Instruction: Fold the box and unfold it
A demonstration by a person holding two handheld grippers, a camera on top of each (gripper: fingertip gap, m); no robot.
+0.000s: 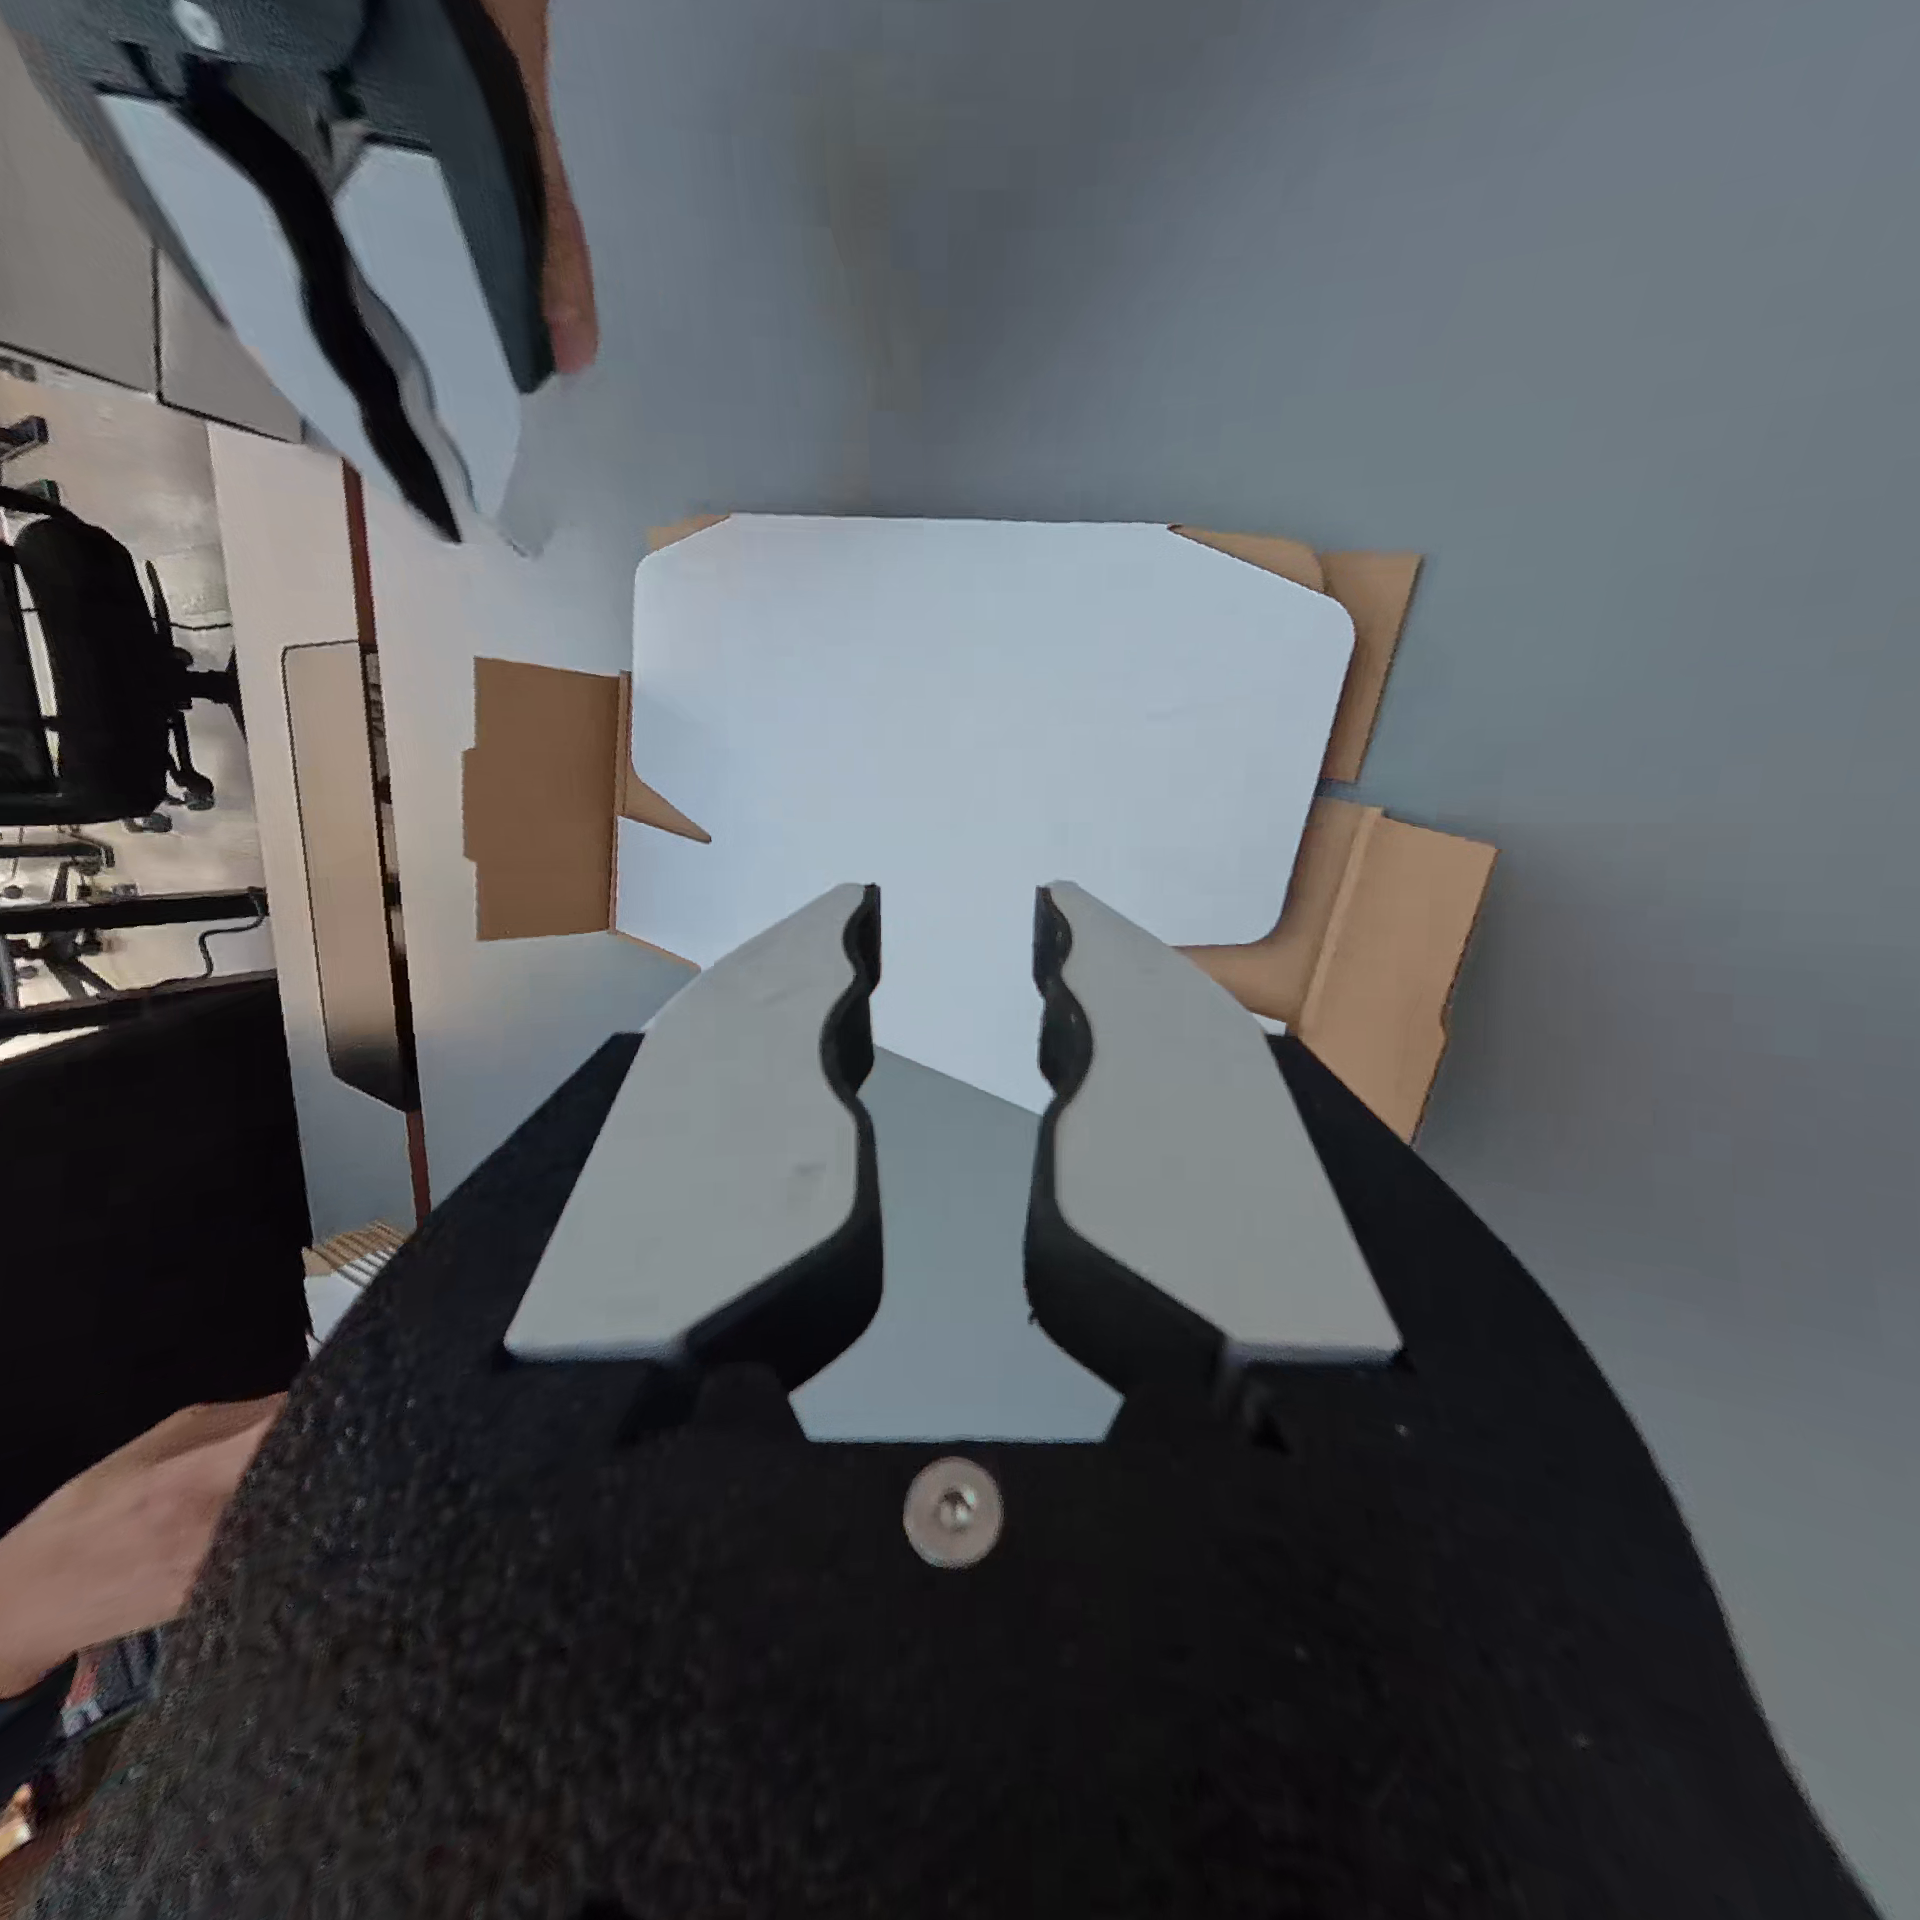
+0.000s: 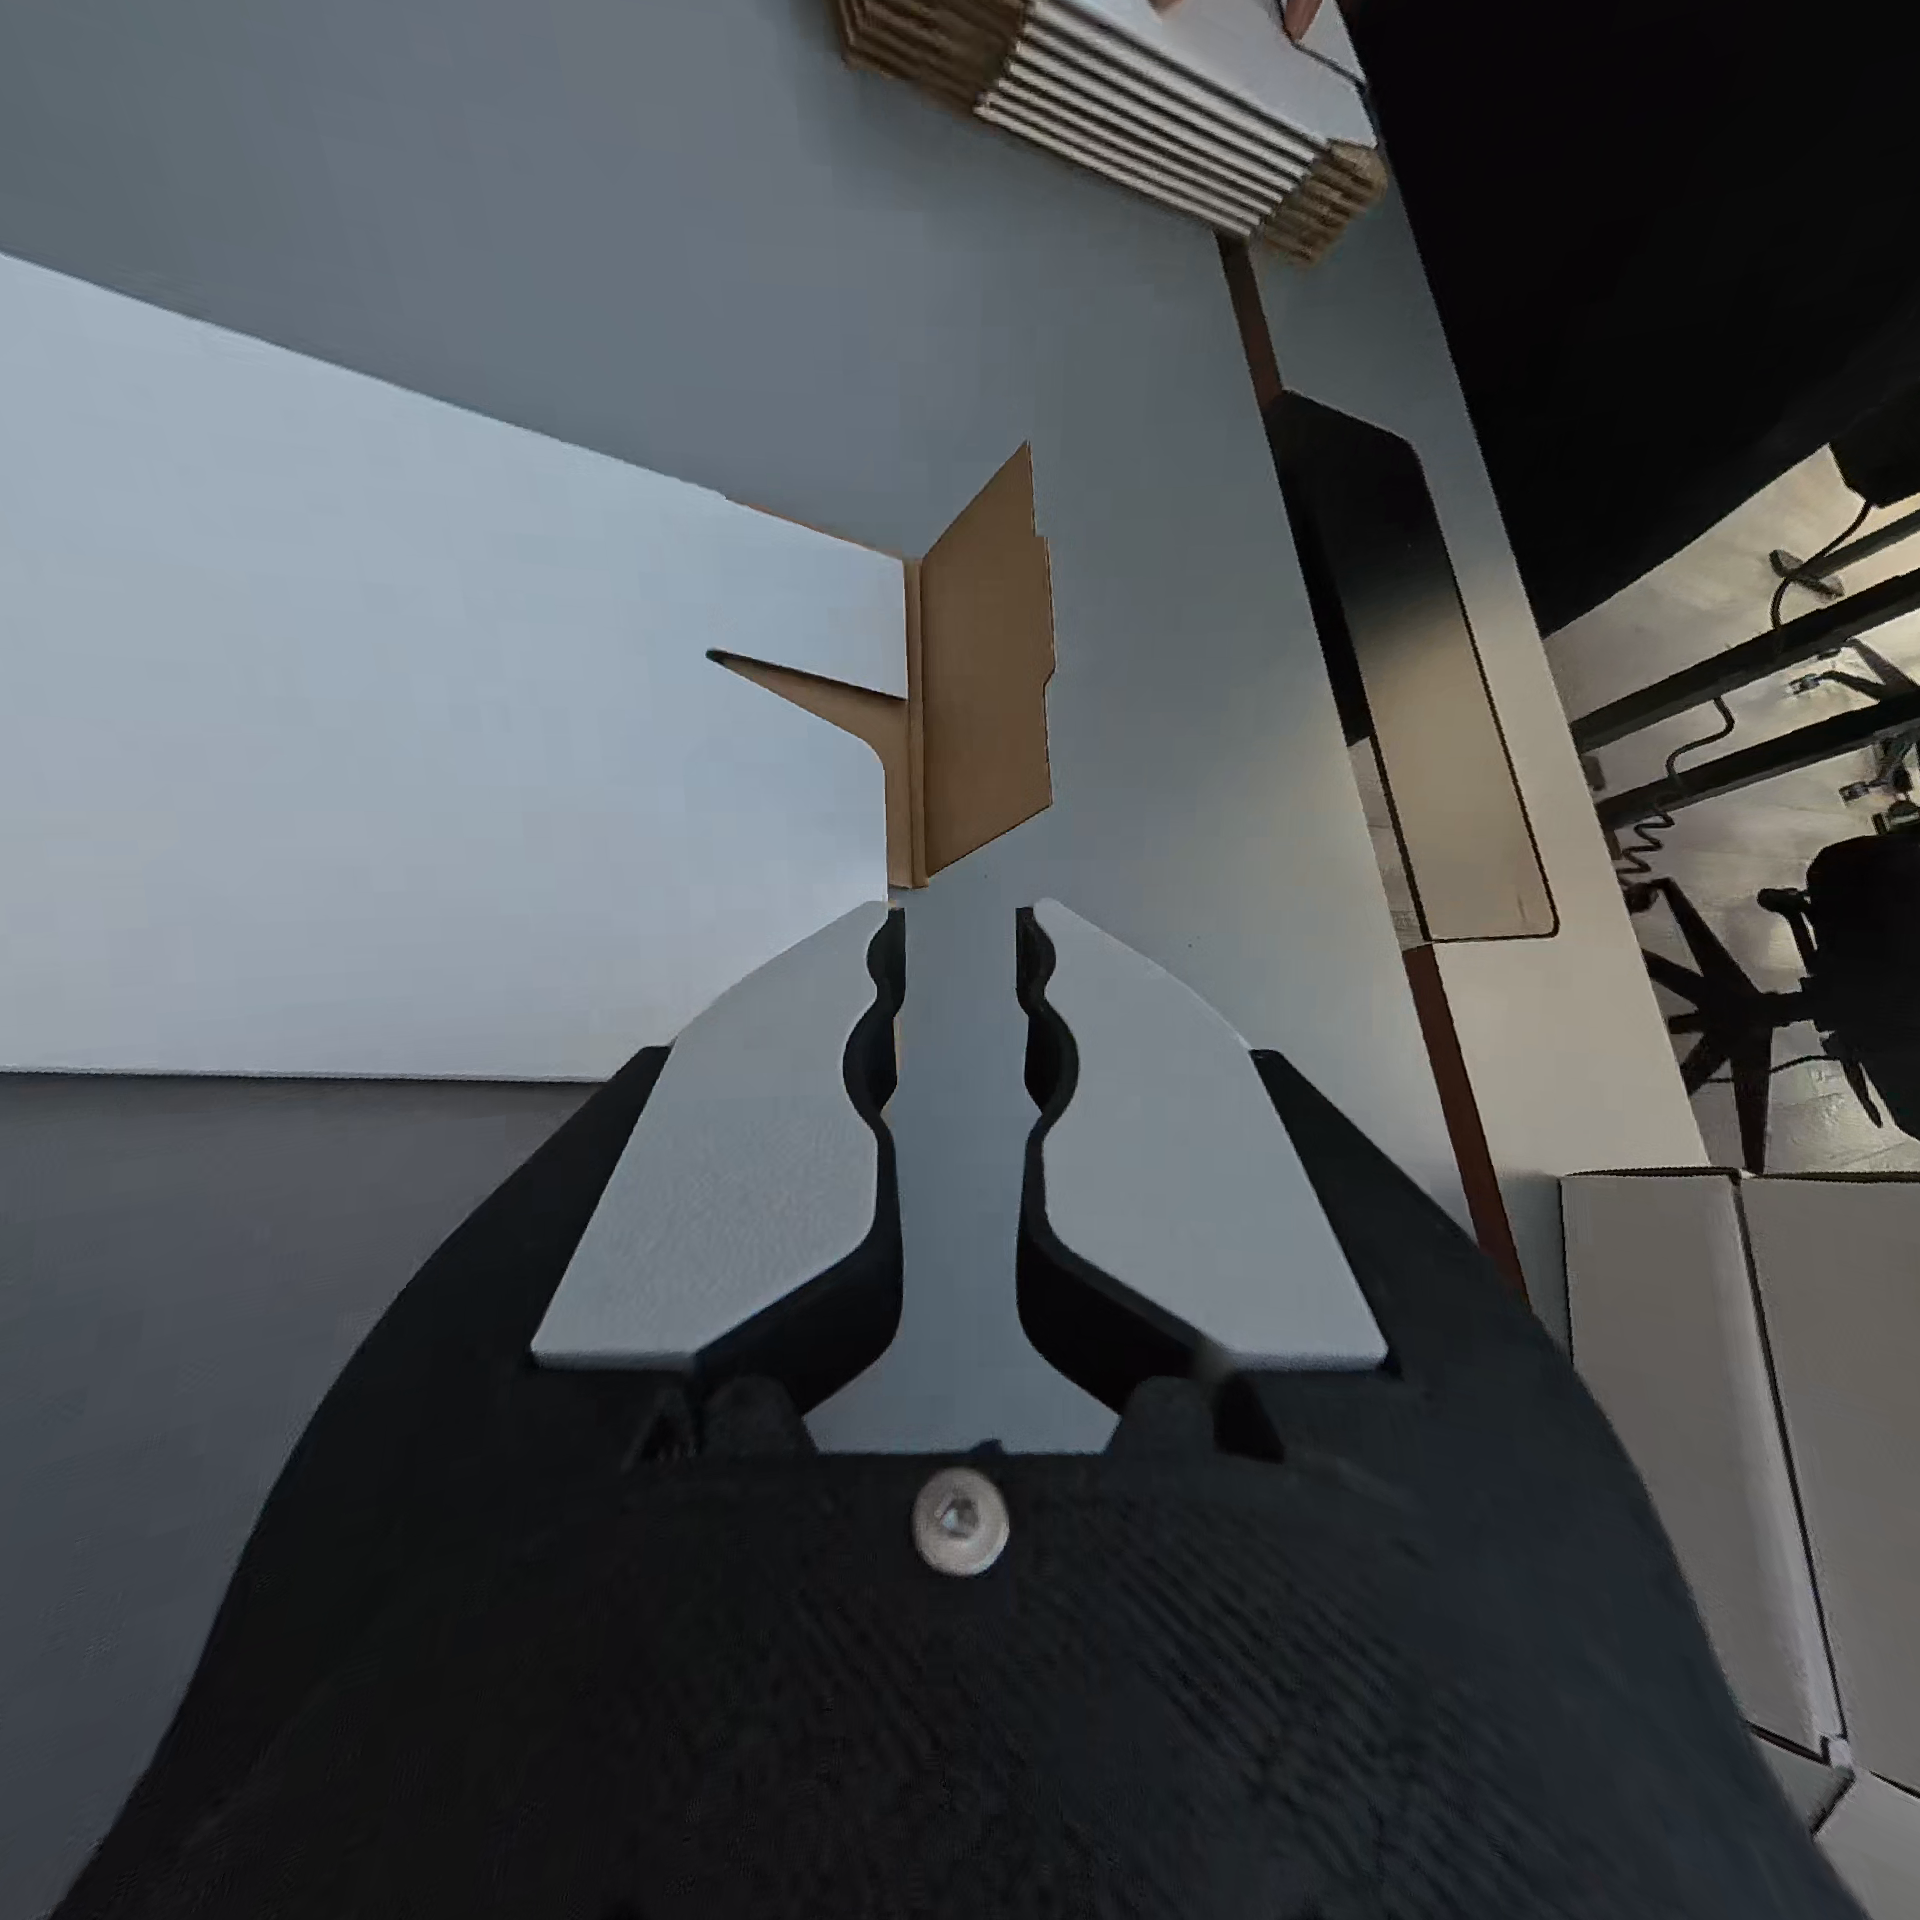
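A flat cardboard box blank [image 1: 987,727], white outside and brown inside, lies on the grey table with brown flaps [image 1: 540,800] sticking out at its sides. My left gripper [image 1: 956,904] is open and empty, hovering over the near part of the white panel. The right gripper shows in the left wrist view at the upper left [image 1: 416,416], its jaws nearly together, off the box. In the right wrist view my right gripper [image 2: 961,914] is open and empty, just short of a raised brown side flap [image 2: 982,686] of the white blank [image 2: 364,727].
A stack of flat box blanks [image 2: 1143,114] lies at the table's far side. Assembled white boxes [image 2: 1745,1455] stand at the right. The table edge [image 2: 1351,623] has a dark trim; office chairs [image 1: 94,675] and desk frames stand beyond it. A hand [image 1: 94,1538] holds the left gripper.
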